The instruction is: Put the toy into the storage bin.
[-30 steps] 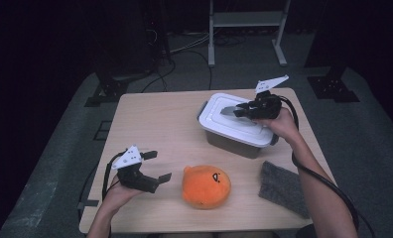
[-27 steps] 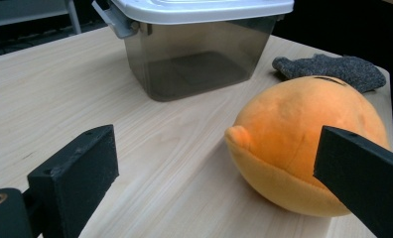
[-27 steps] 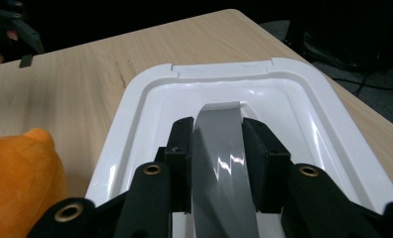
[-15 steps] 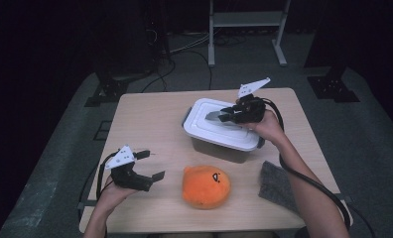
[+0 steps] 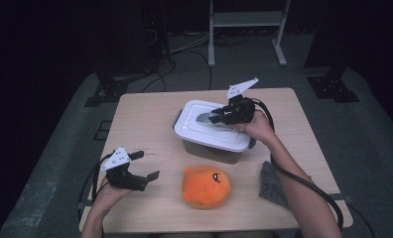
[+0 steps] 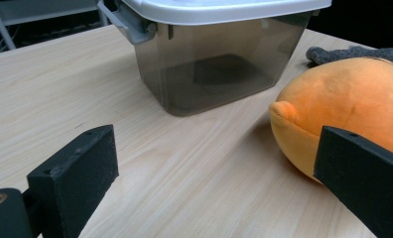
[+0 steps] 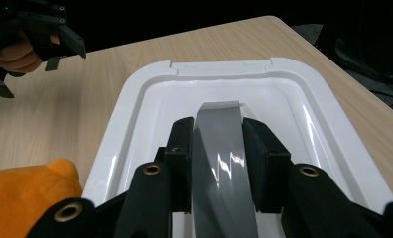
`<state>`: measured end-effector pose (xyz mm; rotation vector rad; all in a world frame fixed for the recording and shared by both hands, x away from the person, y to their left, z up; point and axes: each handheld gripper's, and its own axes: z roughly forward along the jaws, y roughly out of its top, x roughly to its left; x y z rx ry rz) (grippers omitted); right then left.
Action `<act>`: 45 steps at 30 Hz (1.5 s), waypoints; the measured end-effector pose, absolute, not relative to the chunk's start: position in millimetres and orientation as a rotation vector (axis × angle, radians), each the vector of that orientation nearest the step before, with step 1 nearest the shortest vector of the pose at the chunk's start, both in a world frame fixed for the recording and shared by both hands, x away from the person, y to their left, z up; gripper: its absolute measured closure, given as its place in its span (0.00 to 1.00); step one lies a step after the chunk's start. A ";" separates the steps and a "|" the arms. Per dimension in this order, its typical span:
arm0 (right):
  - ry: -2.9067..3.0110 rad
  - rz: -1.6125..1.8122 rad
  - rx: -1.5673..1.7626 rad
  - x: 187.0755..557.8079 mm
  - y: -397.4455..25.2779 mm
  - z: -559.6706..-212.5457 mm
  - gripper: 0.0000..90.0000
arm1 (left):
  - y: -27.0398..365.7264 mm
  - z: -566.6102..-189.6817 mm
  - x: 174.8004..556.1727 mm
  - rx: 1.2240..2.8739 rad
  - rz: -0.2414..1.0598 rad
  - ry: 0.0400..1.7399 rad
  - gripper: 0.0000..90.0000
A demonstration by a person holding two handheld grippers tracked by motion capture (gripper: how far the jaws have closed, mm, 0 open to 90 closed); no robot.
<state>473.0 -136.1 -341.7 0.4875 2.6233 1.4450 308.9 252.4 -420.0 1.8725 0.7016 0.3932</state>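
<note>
White lid point(image 5: 212, 126) of a smoky storage box point(image 6: 214, 64) gripped by its grey handle point(image 7: 219, 148), frame centre.

The right gripper point(image 5: 215, 117) is clamped on the handle; the lid could be tilted and dropped (narrow hold). The left gripper point(image 5: 144, 165) is held wide open, lower left, beside an orange plush toy point(image 5: 206, 186).

Orange plush toy point(image 5: 206, 185) on the table point(image 5: 145, 119) — grey cloth point(image 5: 273, 182) beside it

My table point(image 5: 145, 119) is pale wood with rounded corners. On it I see a smoky plastic box point(image 6: 219, 69) with a white lid point(image 5: 209, 126), an orange plush toy point(image 5: 205, 186) just before it, and a grey cloth point(image 5: 274, 184) near the right edge.
</note>
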 end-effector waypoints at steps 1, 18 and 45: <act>2.625 1.444 0.481 473.2 -135.0 -341.7 0.73 | 254.2 -420.3 309.1 1.864 0.398 0.708 0.03; 2.649 1.437 0.450 472.5 -116.7 -340.6 0.73 | 267.0 -422.1 310.1 1.830 0.407 0.740 0.03; 2.642 1.456 0.465 470.1 -112.5 -340.9 0.73 | 264.7 -421.4 309.8 1.826 0.406 0.729 0.03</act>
